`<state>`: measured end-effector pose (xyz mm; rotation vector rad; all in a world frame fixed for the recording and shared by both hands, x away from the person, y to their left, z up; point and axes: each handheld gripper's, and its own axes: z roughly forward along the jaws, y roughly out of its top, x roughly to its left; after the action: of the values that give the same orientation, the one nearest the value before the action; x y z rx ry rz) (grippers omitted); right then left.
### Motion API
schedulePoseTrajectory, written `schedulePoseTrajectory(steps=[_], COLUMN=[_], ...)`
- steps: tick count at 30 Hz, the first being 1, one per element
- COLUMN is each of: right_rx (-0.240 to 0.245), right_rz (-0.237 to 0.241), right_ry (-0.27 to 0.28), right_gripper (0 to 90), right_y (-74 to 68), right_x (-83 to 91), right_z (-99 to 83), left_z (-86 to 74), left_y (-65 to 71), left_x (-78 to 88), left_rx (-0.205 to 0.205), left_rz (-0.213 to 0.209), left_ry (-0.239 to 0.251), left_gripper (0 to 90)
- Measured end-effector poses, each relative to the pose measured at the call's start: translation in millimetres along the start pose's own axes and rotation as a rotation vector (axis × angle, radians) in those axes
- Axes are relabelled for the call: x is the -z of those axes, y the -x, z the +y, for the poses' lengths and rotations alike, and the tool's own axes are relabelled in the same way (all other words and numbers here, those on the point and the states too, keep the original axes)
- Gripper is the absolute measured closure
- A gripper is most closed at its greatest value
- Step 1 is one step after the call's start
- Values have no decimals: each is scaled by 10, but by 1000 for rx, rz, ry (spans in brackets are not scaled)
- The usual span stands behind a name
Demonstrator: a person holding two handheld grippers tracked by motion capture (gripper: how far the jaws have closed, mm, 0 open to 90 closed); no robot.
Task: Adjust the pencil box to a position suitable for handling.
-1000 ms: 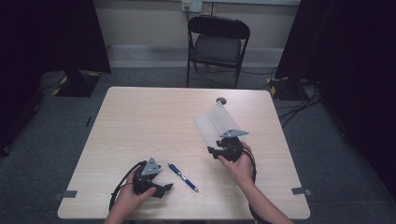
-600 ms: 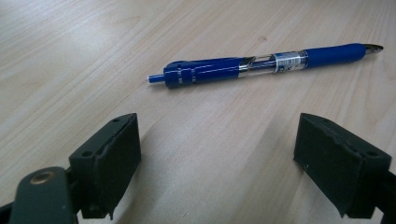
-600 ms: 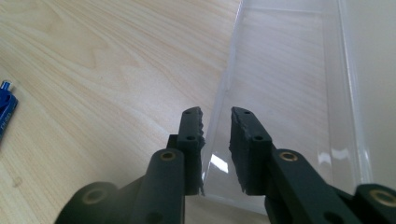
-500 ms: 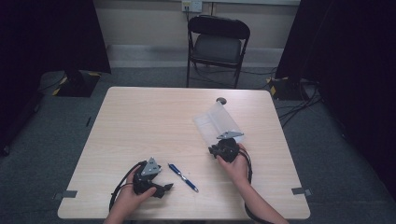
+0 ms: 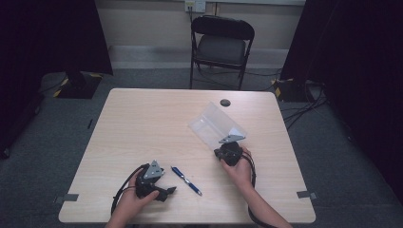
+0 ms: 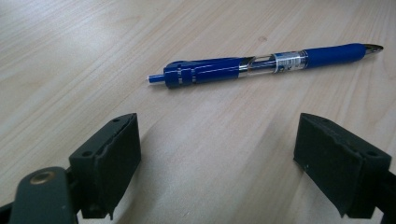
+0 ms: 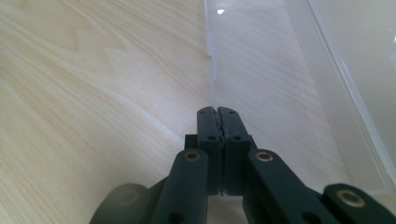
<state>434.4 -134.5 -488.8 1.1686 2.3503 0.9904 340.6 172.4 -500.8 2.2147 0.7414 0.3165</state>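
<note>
A blue click pen [image 5: 186, 180] lies flat on the light wood table [image 5: 142, 123], near the front edge. My left gripper [image 5: 167, 192] rests just left of it, open, and in the left gripper view the pen [image 6: 261, 65] lies across the table a little beyond the jaws of the left gripper [image 6: 217, 154], untouched. A clear plastic case [image 5: 214, 124] lies at the right of the table. My right gripper [image 5: 222, 149] is at its near corner. In the right gripper view the right gripper [image 7: 218, 114] is shut on the left edge of the case [image 7: 271, 93].
A small black round disc [image 5: 225, 102] sits on the table just beyond the case. A black folding chair [image 5: 222, 45] stands behind the far edge. Cables trail from both grippers over the front of the table.
My right gripper and the case's near corner have shifted slightly left. The left gripper and the pen have stayed put.
</note>
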Motion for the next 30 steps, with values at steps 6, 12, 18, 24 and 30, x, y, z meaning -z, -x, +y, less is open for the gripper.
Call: schedulePoseTrajectory(steps=[6, 12, 18, 24, 30], right_rx=[34, 60, 75, 100, 110], right_rz=[-4, -1, 37, 84, 130], right_ry=[9, 30, 70, 92, 91], right_gripper=[900, 900, 900, 900, 900], right_y=[8, -7, -80, -209, -336], right_x=[52, 163, 316, 405, 422], right_z=[3, -31, -68, -158, -274], left_z=[0, 0, 0, 0, 0], left_y=[1, 0, 0, 0, -1], left_x=[-1, 0, -1, 0, 0], left_rx=[3, 2, 2, 0, 0], left_rz=[-1, -1, 0, 0, 0], left_ry=[2, 1, 1, 0, 0], left_gripper=[143, 143, 143, 143, 143])
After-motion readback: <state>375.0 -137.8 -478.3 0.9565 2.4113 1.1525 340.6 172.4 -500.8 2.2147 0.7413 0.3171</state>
